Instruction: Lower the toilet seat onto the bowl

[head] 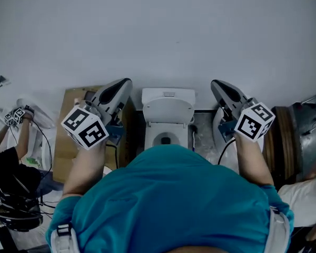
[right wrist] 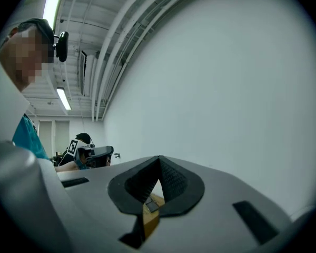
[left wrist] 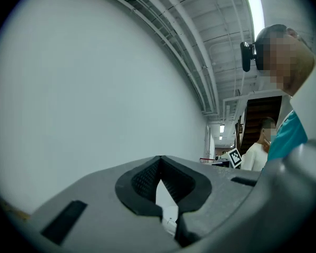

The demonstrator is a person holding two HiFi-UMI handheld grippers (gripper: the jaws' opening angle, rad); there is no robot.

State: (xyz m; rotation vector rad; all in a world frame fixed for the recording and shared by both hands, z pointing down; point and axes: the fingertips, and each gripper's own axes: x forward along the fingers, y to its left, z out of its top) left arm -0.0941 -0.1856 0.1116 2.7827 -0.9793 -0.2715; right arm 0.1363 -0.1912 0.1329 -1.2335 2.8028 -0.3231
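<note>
In the head view a white toilet stands against the wall between my two arms. Its seat and lid are raised against the tank, and the open bowl shows just above my teal shirt. My left gripper is held up left of the toilet and my right gripper right of it, both apart from it. Both point toward the wall. In the left gripper view the left gripper is shut on nothing, facing bare wall. The right gripper in its own view looks the same.
Flattened cardboard lies on the floor left of the toilet, with cables over it. Another person sits at the far left holding marker-cube grippers. A metal drum and a dark round object stand at the right. A plain white wall fills the background.
</note>
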